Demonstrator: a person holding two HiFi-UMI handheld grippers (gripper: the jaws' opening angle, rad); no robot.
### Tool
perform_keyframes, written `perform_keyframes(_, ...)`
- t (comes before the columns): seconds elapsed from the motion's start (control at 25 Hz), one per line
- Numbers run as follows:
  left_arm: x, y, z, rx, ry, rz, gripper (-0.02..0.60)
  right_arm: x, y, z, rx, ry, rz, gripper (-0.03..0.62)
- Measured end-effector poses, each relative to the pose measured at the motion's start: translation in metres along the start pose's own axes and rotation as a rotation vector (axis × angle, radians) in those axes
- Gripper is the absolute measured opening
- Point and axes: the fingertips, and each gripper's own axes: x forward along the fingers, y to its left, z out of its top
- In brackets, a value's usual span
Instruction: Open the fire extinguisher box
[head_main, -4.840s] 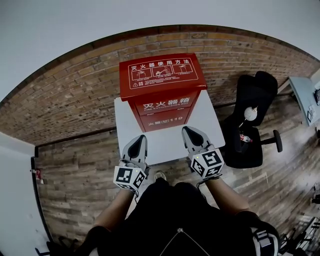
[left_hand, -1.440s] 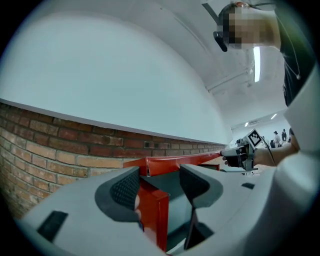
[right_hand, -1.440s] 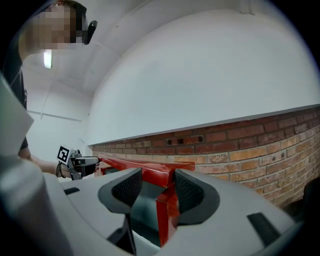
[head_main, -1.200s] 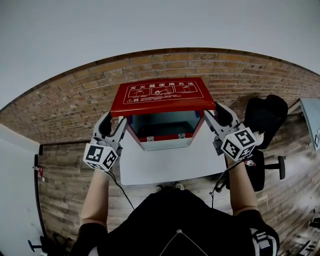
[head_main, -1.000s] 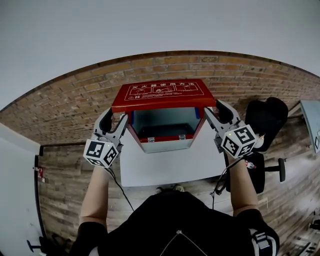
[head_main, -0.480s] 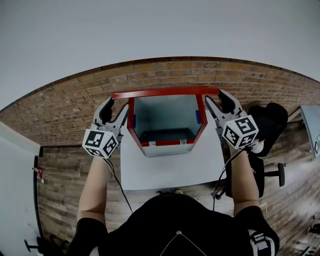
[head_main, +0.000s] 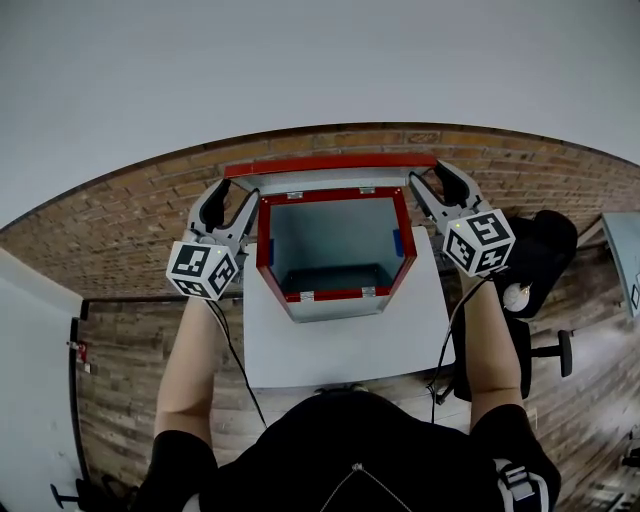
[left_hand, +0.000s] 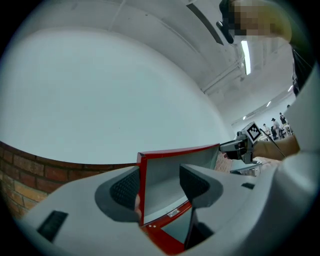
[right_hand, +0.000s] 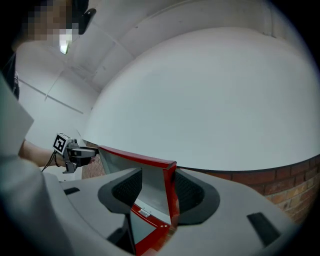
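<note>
Both L tongs (head_main: 235, 196) & R tongs (head_main: 428, 180) gape astride red lid (head_main: 330, 163) (raised, box (head_main: 262, 240) open).

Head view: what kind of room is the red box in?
Likely an office or workshop room, indoors: a black office chair stands beside the white table, the floor is wood planks, and the wall has brick below white paint.

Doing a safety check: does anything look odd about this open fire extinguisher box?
One thing: the fire extinguisher box, lid swung back, shows only bare grey walls and floor inside. No extinguisher is in view. Nothing looks damaged or spilled.
</note>
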Motion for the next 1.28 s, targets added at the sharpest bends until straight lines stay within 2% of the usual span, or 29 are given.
perform_keyframes(0.32,0.025,0.015,0.006,0.026,0.007,-0.005,0.298,0.031,-0.02,0.008,-0.021,0.0,-0.01,0.215)
perform_keyframes(0.8,0.065,0.039,0.002,0.01,0.03,0.038,0.298,0.076,-0.045,0.004,-0.063,0.012,-0.057,0.215)
perform_keyframes(1.28,0.074,0.045,0.0,0.033,0.041,0.062,0.298,0.087,-0.052,0.002,-0.07,0.029,-0.068,0.215)
